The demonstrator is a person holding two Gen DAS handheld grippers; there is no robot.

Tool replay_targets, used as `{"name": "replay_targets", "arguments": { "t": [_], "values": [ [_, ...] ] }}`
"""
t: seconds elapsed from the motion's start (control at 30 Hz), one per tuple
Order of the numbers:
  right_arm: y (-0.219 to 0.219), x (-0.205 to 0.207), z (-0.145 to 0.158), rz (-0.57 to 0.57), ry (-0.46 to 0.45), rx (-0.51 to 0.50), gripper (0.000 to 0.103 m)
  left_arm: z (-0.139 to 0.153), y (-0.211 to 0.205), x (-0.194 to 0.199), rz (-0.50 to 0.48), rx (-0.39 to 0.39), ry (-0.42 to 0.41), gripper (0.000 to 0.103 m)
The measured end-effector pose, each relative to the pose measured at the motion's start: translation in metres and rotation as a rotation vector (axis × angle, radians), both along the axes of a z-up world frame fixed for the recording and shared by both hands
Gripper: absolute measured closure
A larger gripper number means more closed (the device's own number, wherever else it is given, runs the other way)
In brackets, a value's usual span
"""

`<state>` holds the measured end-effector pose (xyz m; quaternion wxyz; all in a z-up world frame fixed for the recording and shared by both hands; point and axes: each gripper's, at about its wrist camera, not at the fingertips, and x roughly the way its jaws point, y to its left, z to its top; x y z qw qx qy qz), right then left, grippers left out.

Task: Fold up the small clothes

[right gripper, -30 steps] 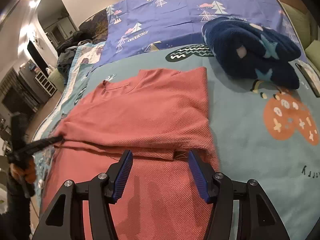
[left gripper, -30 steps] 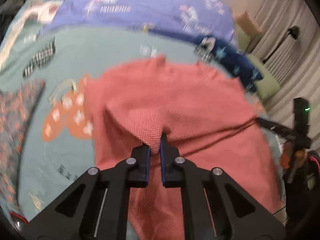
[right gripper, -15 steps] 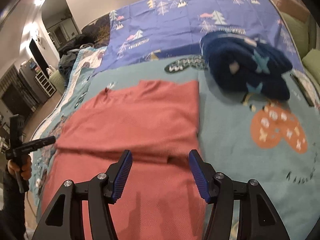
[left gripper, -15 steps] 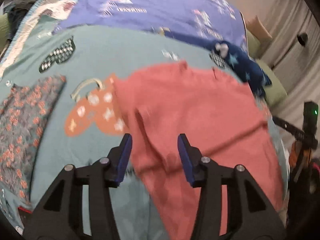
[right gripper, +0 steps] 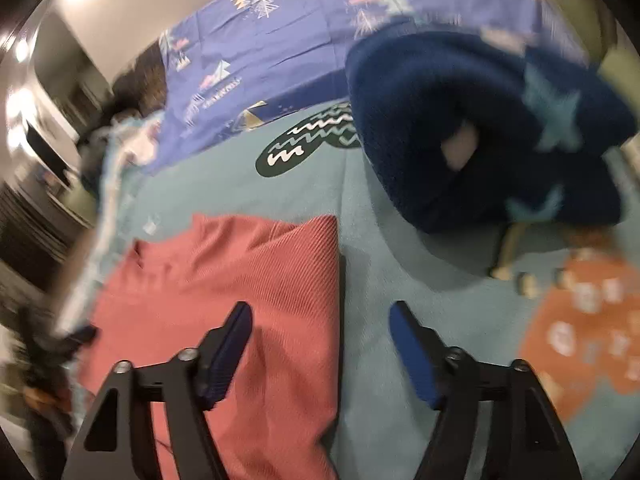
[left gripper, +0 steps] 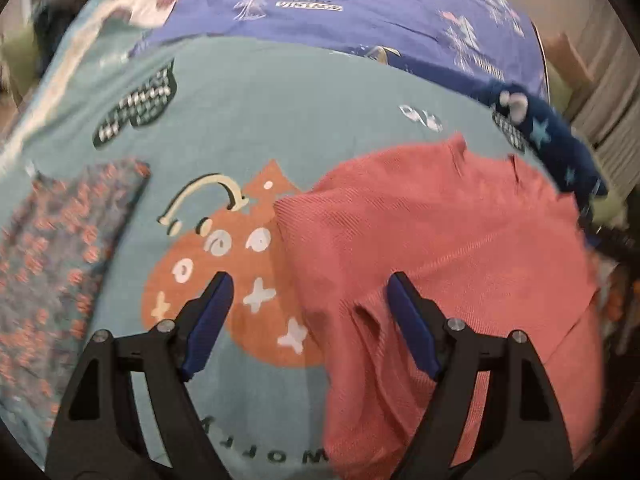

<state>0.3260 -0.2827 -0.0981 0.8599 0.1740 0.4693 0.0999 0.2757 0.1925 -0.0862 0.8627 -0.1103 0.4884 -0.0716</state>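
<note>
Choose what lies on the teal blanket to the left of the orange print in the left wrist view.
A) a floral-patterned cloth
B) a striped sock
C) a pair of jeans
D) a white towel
A: the floral-patterned cloth lies flat on the teal blanket, left of the orange print.

coral shirt [left gripper: 460, 240], teal blanket [left gripper: 280, 100], navy starred fleece [right gripper: 480, 128]

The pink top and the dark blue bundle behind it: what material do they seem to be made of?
Pink top: probably a matte knit, as fine diagonal ribs show. Dark blue bundle: likely plush fleece, as it looks fuzzy and thick, with pale stars.
</note>
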Motion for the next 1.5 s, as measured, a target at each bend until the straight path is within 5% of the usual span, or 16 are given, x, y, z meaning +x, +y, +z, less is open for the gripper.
{"name": "replay_targets", "arguments": {
  "t": [0.07,0.1,0.17,0.2,0.37,0.47,0.53,0.73,0.83,0.87,0.9,0.93,1.03,1.13,1.27,1.5],
  "values": [
    [-0.003,0.007,-0.001,0.002,-0.031,0.035,0.028,-0.004,0.004,0.009,0.022,-0.063,-0.006,0.025],
    [-0.002,0.010,0.000,0.014,-0.039,0.042,0.032,-0.005,0.001,0.010,0.015,-0.089,-0.011,0.046],
    [0.005,0.016,0.000,0.067,-0.024,0.073,0.097,-0.001,-0.008,0.012,-0.020,-0.130,-0.050,0.083],
    [0.008,0.016,0.001,0.055,-0.016,0.061,0.100,0.005,-0.016,0.010,-0.024,-0.087,-0.081,0.093],
    [0.000,0.011,0.029,-0.016,-0.118,-0.043,0.100,0.038,-0.043,-0.005,-0.066,-0.017,-0.223,0.093],
    [-0.001,0.023,0.013,0.002,-0.046,-0.075,0.096,0.025,-0.042,0.006,-0.034,0.102,-0.164,0.090],
    [0.002,0.023,0.001,0.044,0.031,-0.080,0.093,0.011,-0.029,0.008,0.001,0.075,-0.106,0.089],
    [-0.009,-0.049,0.020,0.069,-0.011,0.019,0.048,0.023,0.010,-0.036,0.093,-0.071,-0.121,0.056],
    [-0.001,-0.079,0.015,0.128,0.004,0.017,0.051,0.020,0.002,-0.057,0.014,-0.130,-0.110,0.052],
    [0.003,-0.082,0.011,0.123,0.022,-0.032,0.089,0.015,-0.006,-0.059,-0.008,-0.100,-0.090,0.060],
    [0.004,-0.083,0.005,0.110,0.044,-0.096,0.096,0.007,-0.014,-0.061,-0.023,-0.029,-0.064,0.092],
    [0.000,-0.084,0.000,0.080,0.050,-0.107,0.097,-0.003,-0.022,-0.063,-0.035,0.048,-0.045,0.094],
    [-0.015,-0.091,-0.004,-0.003,0.066,0.002,0.096,0.004,-0.011,-0.076,0.051,-0.009,-0.058,0.093],
    [-0.007,-0.120,0.012,0.022,0.032,-0.048,0.092,0.023,-0.007,-0.105,0.048,-0.053,-0.086,0.092],
    [0.006,-0.180,0.030,0.072,-0.066,-0.130,0.075,0.040,-0.024,-0.165,-0.049,-0.033,-0.118,0.065],
    [0.011,-0.263,0.030,0.067,-0.204,-0.169,0.065,0.035,-0.045,-0.226,-0.094,-0.045,-0.113,0.057]
  ]
}}
